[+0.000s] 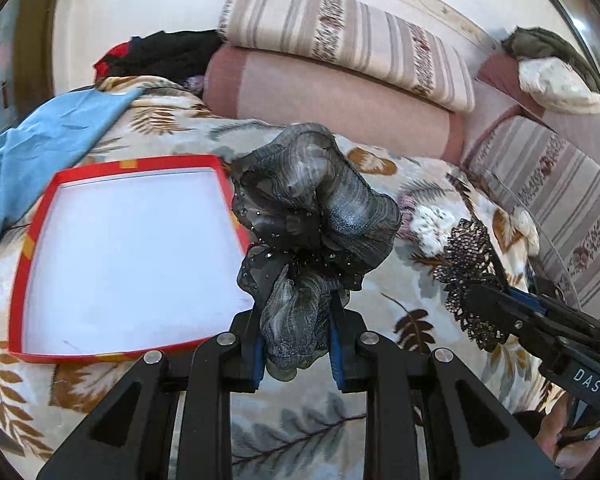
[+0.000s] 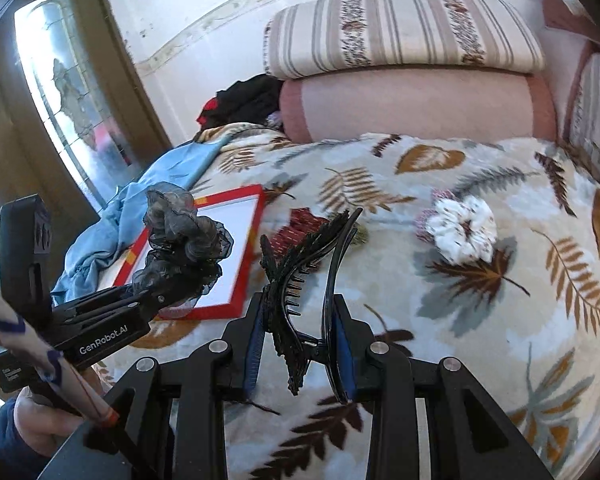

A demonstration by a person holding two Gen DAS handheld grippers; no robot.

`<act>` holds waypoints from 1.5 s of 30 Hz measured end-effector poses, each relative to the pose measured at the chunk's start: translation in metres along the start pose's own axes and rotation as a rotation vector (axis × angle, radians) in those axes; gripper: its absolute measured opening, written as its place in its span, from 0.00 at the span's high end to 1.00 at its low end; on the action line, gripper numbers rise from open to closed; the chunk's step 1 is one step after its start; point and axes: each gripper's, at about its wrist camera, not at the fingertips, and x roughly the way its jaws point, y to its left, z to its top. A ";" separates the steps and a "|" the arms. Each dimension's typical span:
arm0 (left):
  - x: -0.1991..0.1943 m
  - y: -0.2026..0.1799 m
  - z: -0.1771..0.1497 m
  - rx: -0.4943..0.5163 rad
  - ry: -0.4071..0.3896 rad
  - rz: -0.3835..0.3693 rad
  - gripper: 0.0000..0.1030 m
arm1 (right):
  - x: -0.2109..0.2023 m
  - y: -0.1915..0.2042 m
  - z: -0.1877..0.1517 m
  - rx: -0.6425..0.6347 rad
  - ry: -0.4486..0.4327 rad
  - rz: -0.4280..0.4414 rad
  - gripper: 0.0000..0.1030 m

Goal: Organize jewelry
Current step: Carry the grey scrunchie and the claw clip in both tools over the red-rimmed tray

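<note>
My left gripper [image 1: 298, 320] is shut on a grey-black sheer scrunchie [image 1: 312, 216] and holds it above the bed, just right of a red-rimmed box lid with a white inside [image 1: 132, 256]. The scrunchie [image 2: 184, 236] and lid [image 2: 236, 240] also show in the right wrist view. My right gripper [image 2: 298, 320] is shut on a black lace-covered hair claw clip [image 2: 300, 276], held above the blanket. The clip also shows in the left wrist view [image 1: 466, 272]. A white patterned scrunchie [image 2: 462, 232] lies on the blanket, to the right.
A leaf-patterned blanket [image 2: 420, 320] covers the bed. Pink and striped cushions [image 2: 412, 68] line the back wall. Blue cloth [image 1: 40, 152] and dark clothes [image 1: 160, 56] lie at the left. A dark red item [image 2: 300, 224] lies beside the lid.
</note>
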 end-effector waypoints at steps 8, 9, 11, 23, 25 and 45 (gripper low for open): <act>-0.021 0.049 0.010 -0.092 -0.046 0.074 0.77 | 0.014 0.036 0.021 -0.068 0.016 0.041 0.67; -0.023 0.055 0.012 -0.102 -0.052 0.082 0.77 | 0.016 0.040 0.023 -0.073 0.020 0.049 0.67; -0.027 0.071 0.016 -0.127 -0.061 0.104 0.77 | 0.022 0.049 0.028 -0.086 0.029 0.066 0.67; -0.038 0.148 0.035 -0.213 -0.079 0.195 0.76 | 0.061 0.102 0.069 -0.148 0.078 0.151 0.66; -0.035 0.157 0.039 -0.218 -0.071 0.201 0.76 | 0.072 0.111 0.077 -0.156 0.087 0.164 0.66; 0.082 0.222 0.065 -0.327 0.142 0.219 0.74 | 0.265 0.124 0.114 -0.023 0.320 0.184 0.65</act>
